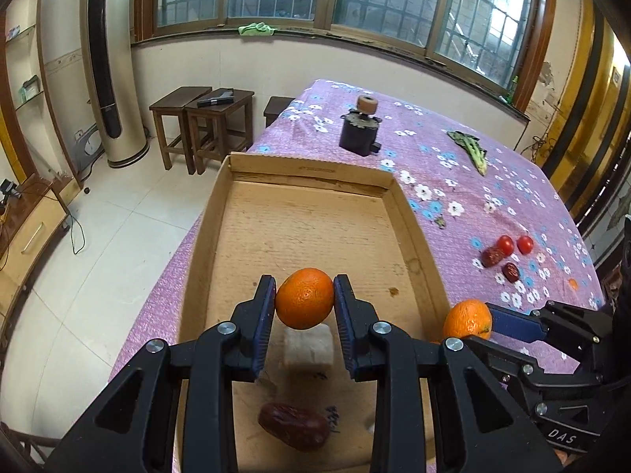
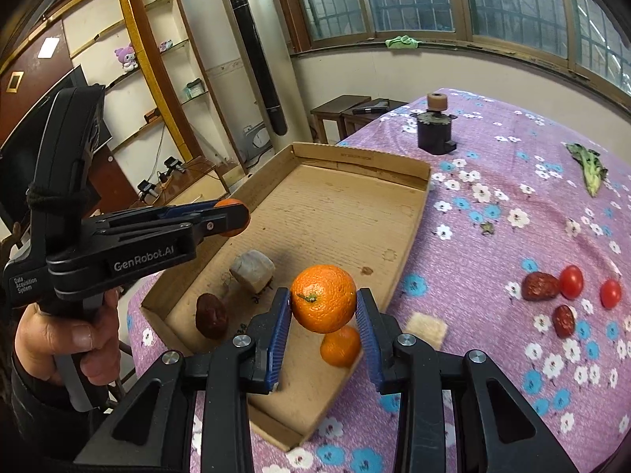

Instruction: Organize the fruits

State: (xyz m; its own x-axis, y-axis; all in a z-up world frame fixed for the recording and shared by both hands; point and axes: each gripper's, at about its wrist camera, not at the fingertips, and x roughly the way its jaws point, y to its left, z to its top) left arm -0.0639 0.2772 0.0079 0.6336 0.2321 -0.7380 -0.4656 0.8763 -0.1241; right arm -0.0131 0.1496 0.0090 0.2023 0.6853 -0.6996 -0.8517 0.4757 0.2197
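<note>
My left gripper (image 1: pixel 304 299) is shut on an orange (image 1: pixel 304 298) and holds it above the cardboard tray (image 1: pixel 311 165). My right gripper (image 2: pixel 323 305) is shut on a second orange (image 2: pixel 323 298) over the tray's near right corner; it also shows in the left wrist view (image 1: pixel 468 319). A third orange (image 2: pixel 340 347) lies in the tray (image 2: pixel 355 157) below it. A red date (image 1: pixel 294 425) and a pale block (image 1: pixel 308 349) lie in the tray. Two cherry tomatoes (image 1: pixel 514 244) and two dates (image 1: pixel 501 262) lie on the cloth at the right.
A floral purple cloth (image 1: pixel 453 181) covers the table. A dark jar with a brown lid (image 1: pixel 361 130) stands behind the tray. A green leafy vegetable (image 1: pixel 471 149) lies at the far right. A pale square (image 2: pixel 426 328) lies beside the tray. Wooden stools (image 1: pixel 201 118) stand on the floor at the left.
</note>
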